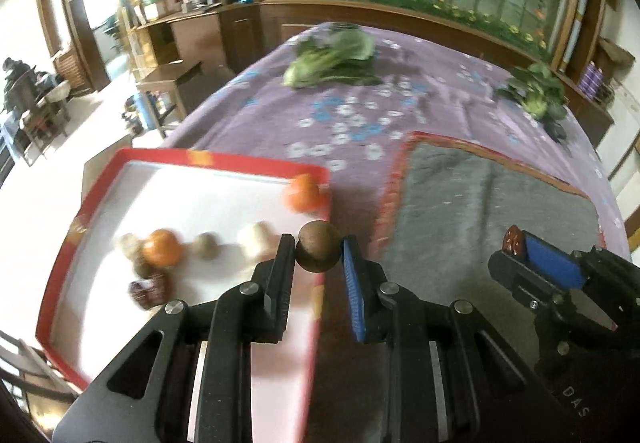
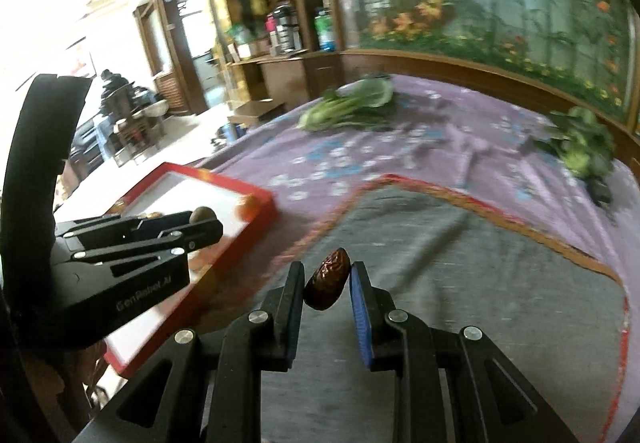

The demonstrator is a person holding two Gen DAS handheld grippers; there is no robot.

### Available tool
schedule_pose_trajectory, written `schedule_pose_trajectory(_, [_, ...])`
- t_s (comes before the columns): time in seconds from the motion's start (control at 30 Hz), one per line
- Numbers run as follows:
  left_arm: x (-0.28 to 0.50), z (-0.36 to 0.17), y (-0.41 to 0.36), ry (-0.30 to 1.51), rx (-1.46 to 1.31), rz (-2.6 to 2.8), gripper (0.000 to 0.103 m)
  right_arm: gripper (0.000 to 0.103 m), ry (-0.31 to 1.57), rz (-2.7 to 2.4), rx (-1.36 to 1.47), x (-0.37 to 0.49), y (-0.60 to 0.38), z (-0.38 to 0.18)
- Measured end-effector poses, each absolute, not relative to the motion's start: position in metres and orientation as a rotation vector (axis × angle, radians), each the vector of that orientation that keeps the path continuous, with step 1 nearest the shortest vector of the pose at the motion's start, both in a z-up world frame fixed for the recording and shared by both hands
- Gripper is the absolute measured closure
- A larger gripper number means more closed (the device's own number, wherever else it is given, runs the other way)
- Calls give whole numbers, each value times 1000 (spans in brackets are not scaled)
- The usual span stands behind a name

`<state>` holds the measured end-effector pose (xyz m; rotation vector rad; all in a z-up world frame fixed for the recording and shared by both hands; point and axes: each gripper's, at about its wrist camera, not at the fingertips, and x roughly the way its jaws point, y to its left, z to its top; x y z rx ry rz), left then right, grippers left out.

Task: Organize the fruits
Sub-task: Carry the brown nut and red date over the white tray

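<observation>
Left: the red-rimmed tray (image 1: pixel 224 159) holds oranges and small fruits; above its right edge the left gripper (image 1: pixel 318 253) pinches a round brown fruit (image 1: pixel 318 251). Right: over the grey mat (image 2: pixel 460 263), the right gripper (image 2: pixel 327 285) clamps a wrinkled, glossy dark-brown date (image 2: pixel 327 285). Both should probably be lowered onto the mat, well apart, before release.

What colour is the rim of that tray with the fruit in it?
Red, around a white inside; the tray shows best in the left wrist view.
</observation>
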<state>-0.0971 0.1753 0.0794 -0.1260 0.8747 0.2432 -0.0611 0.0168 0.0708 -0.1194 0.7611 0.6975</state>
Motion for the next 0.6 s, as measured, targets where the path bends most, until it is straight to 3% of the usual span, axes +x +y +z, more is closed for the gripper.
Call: schedule_pose_trajectory(0.6, [-148,57,270,908,-210,399,80,81,837,934,-274,-84,154,40])
